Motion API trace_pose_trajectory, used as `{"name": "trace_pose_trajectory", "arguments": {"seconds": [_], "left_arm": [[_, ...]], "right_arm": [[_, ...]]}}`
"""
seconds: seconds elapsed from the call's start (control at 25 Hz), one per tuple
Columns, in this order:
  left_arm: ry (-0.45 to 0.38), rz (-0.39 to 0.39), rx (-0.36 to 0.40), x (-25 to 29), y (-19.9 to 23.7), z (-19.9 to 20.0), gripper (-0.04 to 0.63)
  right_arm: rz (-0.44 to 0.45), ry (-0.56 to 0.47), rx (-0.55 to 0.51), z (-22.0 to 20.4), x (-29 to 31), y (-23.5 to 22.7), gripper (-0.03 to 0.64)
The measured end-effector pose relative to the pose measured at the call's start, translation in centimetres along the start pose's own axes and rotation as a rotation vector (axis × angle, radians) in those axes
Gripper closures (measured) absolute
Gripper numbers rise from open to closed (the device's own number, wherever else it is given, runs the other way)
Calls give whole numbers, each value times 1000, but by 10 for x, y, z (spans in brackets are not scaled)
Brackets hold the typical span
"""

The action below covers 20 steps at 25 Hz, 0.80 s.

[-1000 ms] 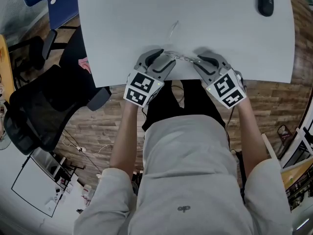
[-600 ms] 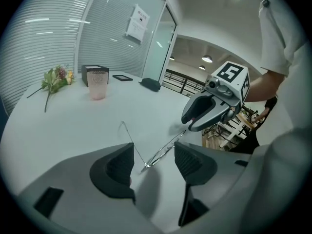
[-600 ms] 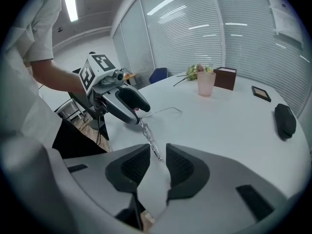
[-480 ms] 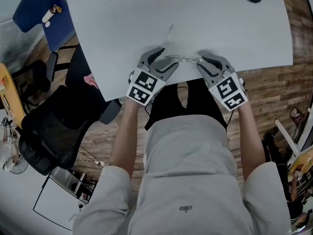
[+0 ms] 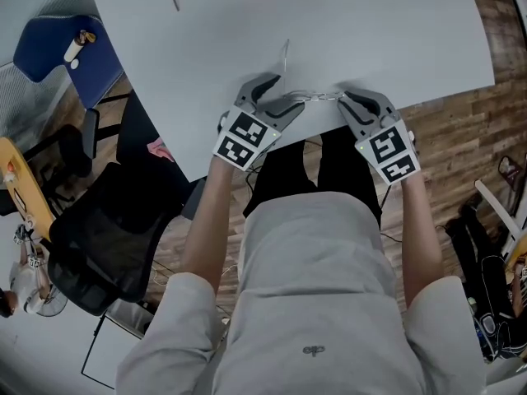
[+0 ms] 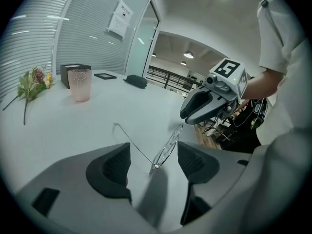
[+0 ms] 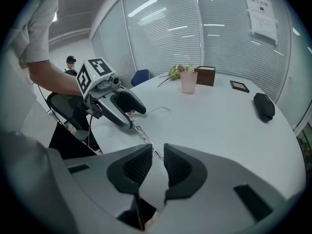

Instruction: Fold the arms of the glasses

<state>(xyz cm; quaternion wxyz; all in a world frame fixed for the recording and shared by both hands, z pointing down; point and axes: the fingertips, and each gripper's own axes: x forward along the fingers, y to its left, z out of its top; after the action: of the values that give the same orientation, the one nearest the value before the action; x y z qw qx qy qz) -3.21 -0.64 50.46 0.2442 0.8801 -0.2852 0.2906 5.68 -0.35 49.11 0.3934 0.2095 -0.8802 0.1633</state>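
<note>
Glasses (image 5: 311, 98) stand at the table's (image 5: 370, 31) near edge. Our left tongs (image 6: 153, 162) are opening wide around one hinge, not touching; our right tongs (image 7: 157, 167) are closing on the other end. The wall notice (image 6: 121, 17) is too small to read.

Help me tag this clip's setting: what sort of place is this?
Probably an office meeting room: a large white table, glass walls with blinds, and black office chairs on a wood floor.

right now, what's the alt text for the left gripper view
The left gripper is opening its fingers around the near end of wire glasses on a table, one arm unfolded. The right gripper is closing on the far end; a pink cup stands behind.
</note>
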Motion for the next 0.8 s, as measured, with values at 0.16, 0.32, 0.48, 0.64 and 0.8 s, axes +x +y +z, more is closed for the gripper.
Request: {"name": "trace_pose_trajectory", "arguments": {"seconds": [0.16,0.32,0.48,0.64,0.8], "left_arm": [[6,-38,17,3,-2,-2,302],[12,-63,35,4,-5,-2,302],[8,-74,39,6,-7,-1,302],[3,-74,48,6,-7,1,304],[0,-74,54,5,-8,1,304]], "right_arm": [[-11,-1,18,-3,2,4,538],[-17,-5,43,-3,6,7,538],[-32,-3,44,-5,7,6,545],[-41,3,39,-5,7,6,545],[-46,3,39,-4,7,6,545]]}}
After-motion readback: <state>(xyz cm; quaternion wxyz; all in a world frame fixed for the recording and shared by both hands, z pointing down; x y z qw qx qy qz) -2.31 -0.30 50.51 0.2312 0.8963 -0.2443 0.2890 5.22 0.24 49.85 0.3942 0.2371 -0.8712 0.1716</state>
